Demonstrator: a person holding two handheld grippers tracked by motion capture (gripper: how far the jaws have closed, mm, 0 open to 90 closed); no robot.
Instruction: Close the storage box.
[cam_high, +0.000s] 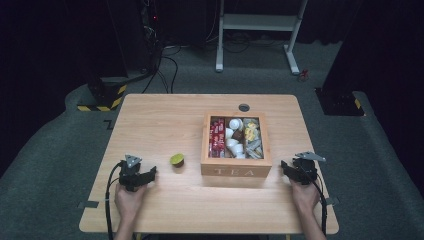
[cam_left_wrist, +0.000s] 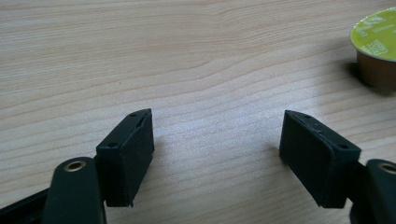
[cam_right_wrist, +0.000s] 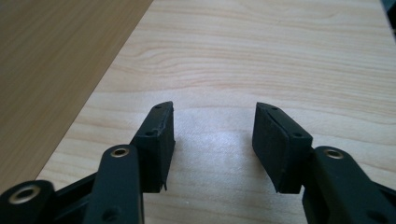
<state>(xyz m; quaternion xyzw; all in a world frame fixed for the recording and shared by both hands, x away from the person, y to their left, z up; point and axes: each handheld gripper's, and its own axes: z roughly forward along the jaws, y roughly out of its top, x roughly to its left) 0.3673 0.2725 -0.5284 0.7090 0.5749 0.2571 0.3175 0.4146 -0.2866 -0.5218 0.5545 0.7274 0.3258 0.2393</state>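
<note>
A wooden tea box (cam_high: 236, 168) marked TEA stands right of the table's middle, holding red packets, white cups and yellow sachets. A coffee capsule (cam_high: 177, 160) with a green lid stands on the table left of the box; in the left gripper view the capsule (cam_left_wrist: 376, 46) sits at the upper right. My left gripper (cam_high: 151, 173) rests low on the table left of the capsule, open and empty (cam_left_wrist: 217, 128). My right gripper (cam_high: 284, 166) is open and empty (cam_right_wrist: 215, 123) beside the box's right wall (cam_right_wrist: 51, 70).
The light wooden table (cam_high: 160, 120) has bare room on its left half and front strip. A round grommet (cam_high: 244, 107) sits behind the box. Beyond the table stand a white desk frame (cam_high: 257, 30) and cables on grey floor.
</note>
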